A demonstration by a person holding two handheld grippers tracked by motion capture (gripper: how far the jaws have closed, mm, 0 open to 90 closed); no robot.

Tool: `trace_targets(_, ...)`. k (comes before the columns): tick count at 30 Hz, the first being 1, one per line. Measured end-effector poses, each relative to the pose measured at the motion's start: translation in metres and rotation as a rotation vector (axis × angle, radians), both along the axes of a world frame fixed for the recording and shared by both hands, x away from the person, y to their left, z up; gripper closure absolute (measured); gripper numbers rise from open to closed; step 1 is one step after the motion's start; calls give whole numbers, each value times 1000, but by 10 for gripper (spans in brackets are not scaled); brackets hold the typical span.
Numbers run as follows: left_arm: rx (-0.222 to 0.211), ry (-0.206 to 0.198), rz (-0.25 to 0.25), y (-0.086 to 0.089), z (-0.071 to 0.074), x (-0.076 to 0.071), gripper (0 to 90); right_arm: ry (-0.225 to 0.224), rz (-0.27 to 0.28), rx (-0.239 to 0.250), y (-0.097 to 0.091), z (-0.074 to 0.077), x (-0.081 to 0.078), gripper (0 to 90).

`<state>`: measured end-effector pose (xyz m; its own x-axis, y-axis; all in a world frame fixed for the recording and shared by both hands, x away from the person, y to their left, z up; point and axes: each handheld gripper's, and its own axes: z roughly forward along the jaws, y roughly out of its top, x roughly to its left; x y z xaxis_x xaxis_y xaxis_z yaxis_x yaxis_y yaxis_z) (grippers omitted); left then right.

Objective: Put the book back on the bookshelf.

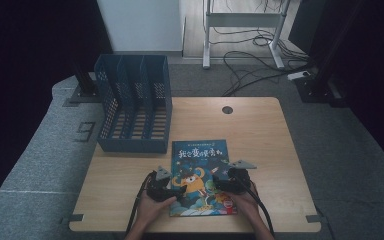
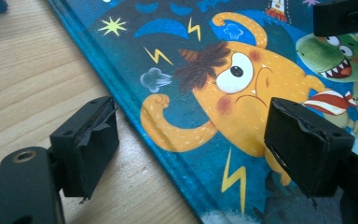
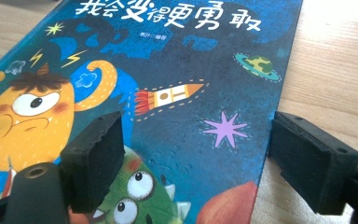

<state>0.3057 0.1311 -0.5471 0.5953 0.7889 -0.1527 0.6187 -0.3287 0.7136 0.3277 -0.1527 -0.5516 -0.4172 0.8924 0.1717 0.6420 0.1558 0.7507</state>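
a picture book (image 1: 201, 175) lies flat, cover up, near the front edge of the wooden table (image 1: 270, 145). the left gripper (image 1: 166, 192) straddles its spine edge, the right gripper (image 1: 221, 181) its opposite edge, both with jaws spread and gripping nothing, apparently poised to lift it. behind, a blue file rack (image 1: 132, 107) stands with slots vacant.

Both forearms come in from the near edge, side by side and close together. The left gripper (image 1: 166, 186) points forward and down, its jaws wide apart with nothing pressed between them. The right gripper (image 1: 225, 181) does likewise, jaws spread wide, its pads free.
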Motion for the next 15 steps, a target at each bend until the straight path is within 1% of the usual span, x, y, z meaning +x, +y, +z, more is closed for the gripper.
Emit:
trace_targets(4, -1, 0, -8, -3, 0, -1, 176, 12, -7, 17, -2, 1, -2, 195)
trace_targets(5, 7, -4, -8, -5, 0, -1, 172, 21, -11, 31, -3, 1, -2, 200)
trace_targets(9, 8, -6, -6, -5, 0, -1, 172, 35, -24, 61, -6, 2, -3, 222)
trace_targets(10, 8, -6, -6, -5, 0, -1, 183, 35, -24, 61, -6, 2, -3, 222)
trace_targets(11, 20, -11, -3, -5, 0, -2, 183, 37, -24, 63, -6, 2, -3, 224)
trace_targets(12, 25, -14, 1, -5, 0, -2, 205, 39, -26, 64, -7, 2, -4, 226)
trace_targets(13, 25, -16, 7, -5, 0, -3, 222, 42, -29, 60, -6, 3, -5, 236)
trace_targets(15, 24, -15, 12, -5, 0, -3, 225, 39, -30, 51, -6, 3, -6, 244)
